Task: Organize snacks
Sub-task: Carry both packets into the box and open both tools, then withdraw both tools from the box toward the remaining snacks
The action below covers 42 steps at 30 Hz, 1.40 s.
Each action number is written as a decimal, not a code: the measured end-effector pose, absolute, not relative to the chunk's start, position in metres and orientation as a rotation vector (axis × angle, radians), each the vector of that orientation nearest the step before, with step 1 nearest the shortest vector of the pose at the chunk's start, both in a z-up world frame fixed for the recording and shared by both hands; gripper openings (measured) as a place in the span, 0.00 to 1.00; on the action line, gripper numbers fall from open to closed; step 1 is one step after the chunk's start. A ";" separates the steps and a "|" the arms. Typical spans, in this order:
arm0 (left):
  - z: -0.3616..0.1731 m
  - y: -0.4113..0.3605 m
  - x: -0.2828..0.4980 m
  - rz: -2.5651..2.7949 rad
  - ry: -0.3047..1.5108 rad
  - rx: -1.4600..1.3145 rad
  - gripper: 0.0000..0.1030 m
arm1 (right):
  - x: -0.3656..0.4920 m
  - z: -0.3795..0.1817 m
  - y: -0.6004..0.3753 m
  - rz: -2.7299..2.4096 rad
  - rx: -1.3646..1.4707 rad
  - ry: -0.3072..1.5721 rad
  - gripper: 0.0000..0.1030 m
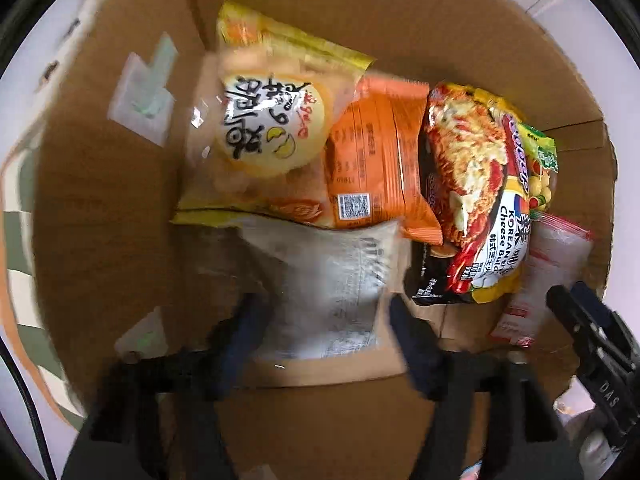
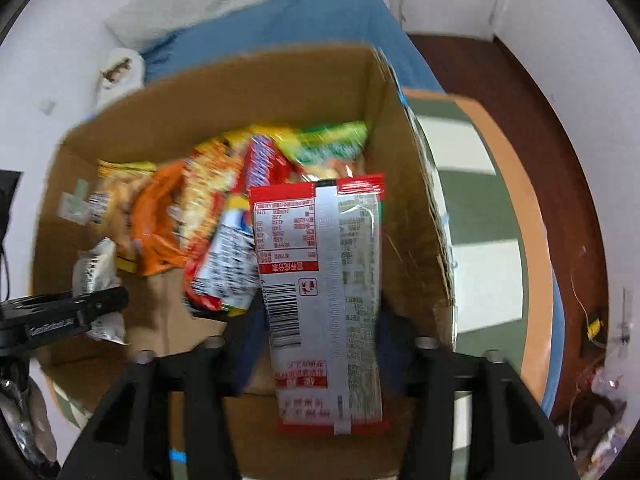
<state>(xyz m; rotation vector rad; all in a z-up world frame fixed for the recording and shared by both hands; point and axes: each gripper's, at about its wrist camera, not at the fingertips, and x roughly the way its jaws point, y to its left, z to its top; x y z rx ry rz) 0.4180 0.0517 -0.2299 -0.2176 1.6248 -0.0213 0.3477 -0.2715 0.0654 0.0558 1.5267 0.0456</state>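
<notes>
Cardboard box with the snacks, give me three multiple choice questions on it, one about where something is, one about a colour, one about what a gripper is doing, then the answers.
1. Where does the orange packet lie?
A. between the yellow bag and the cheese noodle pack
B. outside the cardboard box
C. under the box

2. What colour frames the packet in the right gripper?
A. blue
B. red
C. purple

3. What is the left gripper doing?
A. hanging empty
B. gripping the box flap
C. holding a silver-white packet

Answers: A, it sits between them in the box; B, red bands top and bottom; C, the packet sits between its fingers.
</notes>
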 end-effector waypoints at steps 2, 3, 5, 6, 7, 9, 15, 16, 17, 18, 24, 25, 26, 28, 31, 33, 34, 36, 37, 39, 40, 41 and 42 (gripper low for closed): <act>-0.233 0.052 0.419 -0.024 1.612 -0.207 0.78 | 0.347 0.060 -0.271 0.041 0.060 1.548 0.77; -0.233 0.050 0.418 -0.025 1.600 -0.193 0.79 | 0.347 0.059 -0.270 0.045 0.062 1.551 0.81; -0.232 0.048 0.417 -0.029 1.590 -0.173 0.81 | 0.345 0.057 -0.266 0.054 0.051 1.557 0.86; -0.232 0.048 0.418 -0.032 1.588 -0.171 0.81 | 0.345 0.055 -0.265 0.053 0.045 1.560 0.89; -0.232 0.047 0.418 -0.026 1.587 -0.165 0.81 | 0.345 0.054 -0.263 0.051 0.039 1.561 0.90; -0.229 0.046 0.416 -0.026 1.574 -0.159 0.81 | 0.345 0.054 -0.261 0.049 0.034 1.563 0.91; -0.211 0.043 0.401 -0.013 1.514 -0.129 0.81 | 0.342 0.057 -0.262 0.044 0.050 1.554 0.91; -0.207 0.044 0.397 -0.016 1.501 -0.125 0.81 | 0.340 0.059 -0.262 0.045 0.050 1.549 0.91; -0.204 0.044 0.392 -0.011 1.486 -0.119 0.81 | 0.339 0.062 -0.262 0.045 0.048 1.544 0.91; -0.198 0.042 0.385 -0.005 1.466 -0.115 0.81 | 0.337 0.064 -0.262 0.045 0.042 1.535 0.91; -0.165 0.032 0.351 0.006 1.373 -0.089 0.81 | 0.322 0.088 -0.256 0.065 0.021 1.483 0.91; -0.160 0.031 0.345 0.008 1.355 -0.087 0.81 | 0.318 0.093 -0.254 0.068 0.016 1.471 0.91; -0.153 0.031 0.339 0.008 1.330 -0.085 0.81 | 0.315 0.098 -0.252 0.071 0.010 1.457 0.91; -0.146 0.031 0.337 0.013 1.298 -0.077 0.81 | 0.307 0.109 -0.248 0.080 0.002 1.427 0.91; -0.128 0.037 0.330 0.010 1.252 -0.065 0.81 | 0.300 0.124 -0.245 0.096 0.003 1.396 0.91; -0.120 0.034 0.327 0.008 1.222 -0.064 0.81 | 0.294 0.134 -0.244 0.105 0.008 1.375 0.91; -0.113 0.033 0.323 0.009 1.206 -0.062 0.81 | 0.291 0.140 -0.243 0.110 0.010 1.361 0.91; -0.101 0.036 0.316 0.007 1.179 -0.062 0.81 | 0.283 0.155 -0.242 0.116 0.011 1.328 0.91; -0.096 0.034 0.315 0.004 1.168 -0.062 0.81 | 0.279 0.163 -0.241 0.119 0.012 1.313 0.91; -0.084 0.034 0.306 -0.008 1.146 -0.066 0.81 | 0.274 0.175 -0.240 0.126 0.013 1.289 0.91; -0.078 0.033 0.301 -0.010 1.131 -0.064 0.81 | 0.270 0.181 -0.239 0.129 0.011 1.276 0.91; -0.073 0.032 0.297 -0.012 1.118 -0.061 0.81 | 0.267 0.187 -0.239 0.133 0.007 1.265 0.91; -0.068 0.031 0.292 -0.017 1.104 -0.062 0.81 | 0.263 0.192 -0.238 0.137 0.008 1.255 0.91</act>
